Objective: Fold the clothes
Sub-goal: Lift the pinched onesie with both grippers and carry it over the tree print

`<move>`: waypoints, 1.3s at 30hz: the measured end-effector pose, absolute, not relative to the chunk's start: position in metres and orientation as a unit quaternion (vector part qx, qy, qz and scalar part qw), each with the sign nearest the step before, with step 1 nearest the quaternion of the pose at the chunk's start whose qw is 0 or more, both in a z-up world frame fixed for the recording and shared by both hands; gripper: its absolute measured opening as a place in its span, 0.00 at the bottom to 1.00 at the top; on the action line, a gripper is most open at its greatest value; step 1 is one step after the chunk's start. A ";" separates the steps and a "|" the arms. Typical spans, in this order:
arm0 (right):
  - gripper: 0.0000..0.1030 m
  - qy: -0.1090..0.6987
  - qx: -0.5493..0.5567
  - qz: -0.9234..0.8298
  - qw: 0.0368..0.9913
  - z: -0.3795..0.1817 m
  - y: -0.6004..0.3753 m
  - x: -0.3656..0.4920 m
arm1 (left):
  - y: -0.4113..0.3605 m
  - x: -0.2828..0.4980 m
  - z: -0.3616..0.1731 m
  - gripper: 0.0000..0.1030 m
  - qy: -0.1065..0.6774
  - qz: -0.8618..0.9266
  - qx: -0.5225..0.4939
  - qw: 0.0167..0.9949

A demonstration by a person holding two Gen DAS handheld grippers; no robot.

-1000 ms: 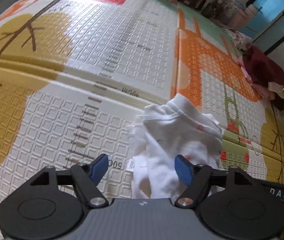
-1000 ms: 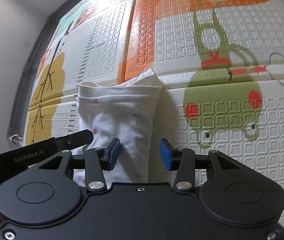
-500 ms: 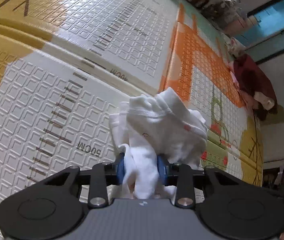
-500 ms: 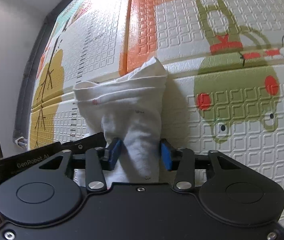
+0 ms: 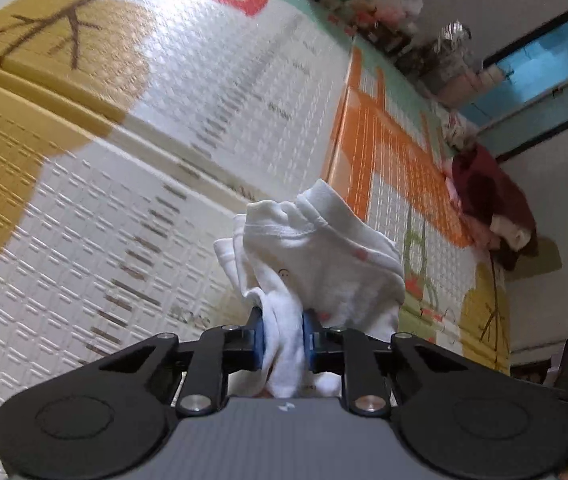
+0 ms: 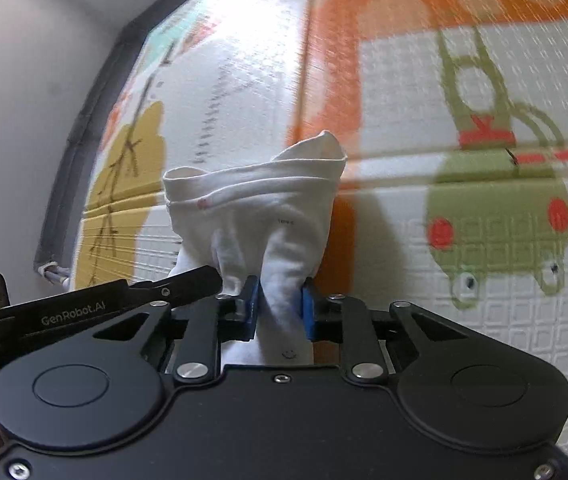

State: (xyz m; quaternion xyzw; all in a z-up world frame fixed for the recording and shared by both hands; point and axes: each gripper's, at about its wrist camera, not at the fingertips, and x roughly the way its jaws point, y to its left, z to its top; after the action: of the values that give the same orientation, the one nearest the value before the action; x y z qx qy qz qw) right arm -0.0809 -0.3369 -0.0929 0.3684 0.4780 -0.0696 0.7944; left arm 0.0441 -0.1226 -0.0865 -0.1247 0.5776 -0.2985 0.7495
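Both grippers have just been closing, and each now pinches a bunched edge of the white garment (image 5: 316,264); the left gripper (image 5: 282,338) clamps a twisted fold, the right gripper (image 6: 279,306) a gathered strip just beside it. The garment hangs crumpled over the play mat (image 5: 83,240), its far end seemingly lifting. To do this well, I judge the hands should draw apart evenly so the cloth spreads flat; keep both pinches firm, since thin bunched fabric may slip.
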 end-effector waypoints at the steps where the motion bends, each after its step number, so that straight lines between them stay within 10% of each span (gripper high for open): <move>1: 0.19 0.476 0.362 -0.063 0.799 -0.088 -0.333 -0.076 | -0.118 0.046 -0.082 0.20 0.572 -0.293 -0.129 0.755; 21: 0.19 0.452 0.250 0.084 0.852 -0.034 -0.200 0.074 | 0.031 0.095 -0.023 0.21 0.473 -0.147 -0.202 0.845; 39: 0.20 0.522 0.162 0.050 0.836 -0.092 -0.149 0.122 | 0.038 0.124 -0.086 0.25 0.531 -0.120 -0.142 0.827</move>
State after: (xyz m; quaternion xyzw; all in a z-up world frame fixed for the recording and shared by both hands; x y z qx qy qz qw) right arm 0.1216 -0.1488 -0.0917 0.1623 0.5220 0.0497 0.8359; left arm 0.1243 0.0376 -0.0861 -0.1419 0.5310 -0.1195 0.8268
